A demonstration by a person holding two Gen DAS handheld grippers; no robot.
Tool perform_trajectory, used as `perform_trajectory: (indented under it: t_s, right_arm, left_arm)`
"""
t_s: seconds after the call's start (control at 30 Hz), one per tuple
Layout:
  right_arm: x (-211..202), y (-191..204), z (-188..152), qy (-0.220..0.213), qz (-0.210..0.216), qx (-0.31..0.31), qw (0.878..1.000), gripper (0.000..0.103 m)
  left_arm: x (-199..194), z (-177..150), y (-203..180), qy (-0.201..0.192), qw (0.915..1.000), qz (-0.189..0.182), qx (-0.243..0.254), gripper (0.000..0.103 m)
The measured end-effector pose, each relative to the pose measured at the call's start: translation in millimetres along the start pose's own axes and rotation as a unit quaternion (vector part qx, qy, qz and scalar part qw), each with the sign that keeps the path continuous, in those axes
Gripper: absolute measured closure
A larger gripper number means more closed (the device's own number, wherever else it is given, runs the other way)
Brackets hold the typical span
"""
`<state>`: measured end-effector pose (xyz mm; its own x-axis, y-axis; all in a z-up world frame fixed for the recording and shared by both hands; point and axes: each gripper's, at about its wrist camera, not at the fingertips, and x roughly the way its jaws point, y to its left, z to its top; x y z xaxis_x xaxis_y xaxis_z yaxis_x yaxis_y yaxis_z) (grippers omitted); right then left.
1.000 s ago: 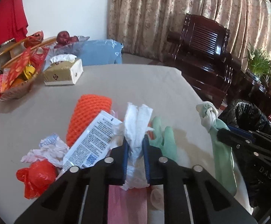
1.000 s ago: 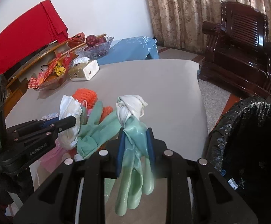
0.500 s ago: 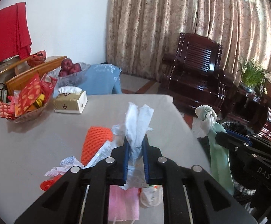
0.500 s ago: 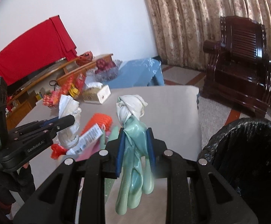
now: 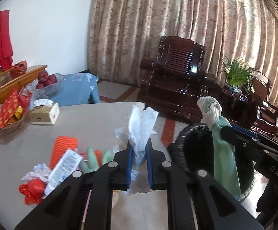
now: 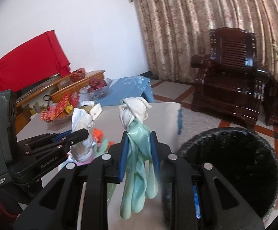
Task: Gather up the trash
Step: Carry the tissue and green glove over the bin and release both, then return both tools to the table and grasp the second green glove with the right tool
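Both hand-held grippers clamped | left (image 5: 139, 151): tissue (image 5: 141, 120) | right (image 6: 139, 149): glove (image 6: 139, 153) | bin (image 6: 234, 153) rim cropped

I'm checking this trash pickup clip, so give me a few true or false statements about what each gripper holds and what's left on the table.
1. The left gripper is shut on a white tissue. True.
2. The right gripper is open, holding nothing. False: it is shut on a green rubber glove.
3. The black-lined trash bin stands on the table. False: it stands on the floor beside the table.
4. A red plastic scrap lies on the table. True.
5. The tissue box lies inside the bin. False: it sits on the table.
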<state>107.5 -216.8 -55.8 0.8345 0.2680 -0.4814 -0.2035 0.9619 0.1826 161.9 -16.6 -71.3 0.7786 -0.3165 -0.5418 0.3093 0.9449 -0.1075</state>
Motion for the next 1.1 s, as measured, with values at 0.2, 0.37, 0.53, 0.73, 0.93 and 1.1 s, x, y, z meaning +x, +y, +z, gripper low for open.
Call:
perform_trajectory:
  t_s: [0.2,0.37,0.53,0.73,0.93,1.1]
  right_arm:
    - [-20.1,-30.6,-6.6,-0.009,-0.039,0.014,0.999,0.081]
    - [-32.4,-57.2,-13.0,-0.010,-0.074,0.017,0.997,0.081]
    - [-38.3,-87.1,-20.7,-0.008,-0.107,0.024,0.994,0.081]
    - [-32.3,-125.1,-34.5,0.004,-0.140,0.043,0.989,0.081]
    - [-23.8,-159.3,-46.8,0.019,-0.162,0.066,0.984,0.081]
    - [-26.7,-174.5,-56.5,0.021,-0.197,0.068,0.978,0.060]
  left_arm:
    - [9.2,3.9,-31.3,-0.002,0.9996,-0.025,0.013,0.090]
    - [19.2,5.6,-61.3,0.001,0.9980,-0.057,0.027,0.090]
    - [41.2,6.9,-99.6,0.010,0.9947,-0.092,0.046,0.090]
    - [73.6,4.7,-138.3,0.028,0.9909,-0.117,0.060,0.090]
    - [103.3,1.9,-170.8,0.046,0.9867,-0.137,0.073,0.088]
    - [112.6,-0.8,-177.8,0.055,0.9851,-0.147,0.071,0.047]
